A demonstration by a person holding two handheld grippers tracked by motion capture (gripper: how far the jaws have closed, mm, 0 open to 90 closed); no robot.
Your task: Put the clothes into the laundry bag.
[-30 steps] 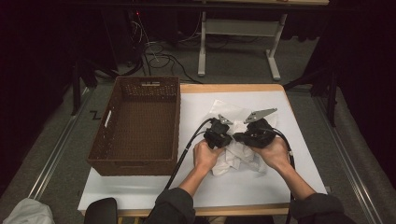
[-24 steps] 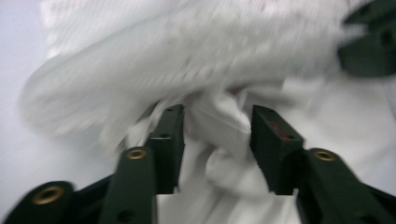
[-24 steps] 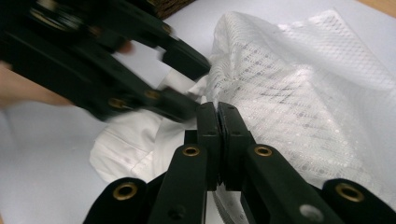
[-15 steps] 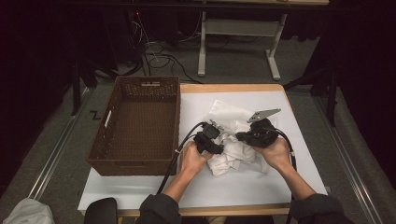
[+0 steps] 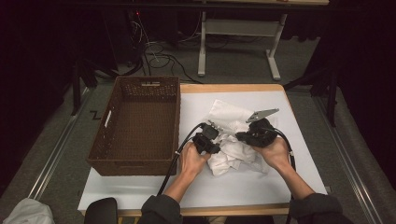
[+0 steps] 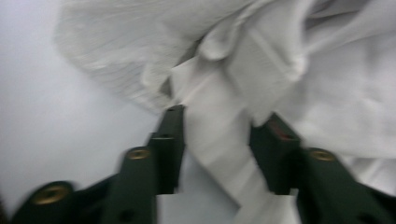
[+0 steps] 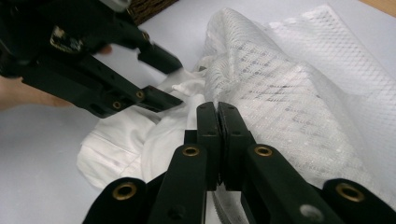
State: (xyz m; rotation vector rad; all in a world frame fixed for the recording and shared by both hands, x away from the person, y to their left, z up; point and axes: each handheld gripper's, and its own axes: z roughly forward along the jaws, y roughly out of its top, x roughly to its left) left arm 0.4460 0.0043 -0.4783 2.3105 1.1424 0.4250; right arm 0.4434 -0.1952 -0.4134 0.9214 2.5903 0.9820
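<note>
White cloth (image 5: 233, 151) lies in a crumpled heap near the middle of the desk (image 5: 261, 196), which has a white cover. Part of the heap is plain cloth, and part is a see-through mesh bag (image 7: 299, 88) with a net pattern. The mesh spreads toward the far side of the desk.

Both hands work at this heap. The left gripper (image 5: 211, 137) sits at the left side of the cloth. Its jaws have just been opening, and now they stand apart. In the left gripper view, a flat strip of the white cloth runs between the two jaws. The picture is blurry, and the jaws do not seem to squeeze the strip.

The right gripper (image 7: 217, 109) sits at the right side of the heap. Its jaws are pressed tight together. Their tips sit right at the edge of the mesh bag, where it meets the white cloth. I cannot tell if any cloth is pinched between them.

The two grippers are close together, with the cloth between them.

A brown woven basket (image 5: 135, 161) stands on the left part of the desk, just beside the left gripper's black cable (image 5: 175, 161).
</note>
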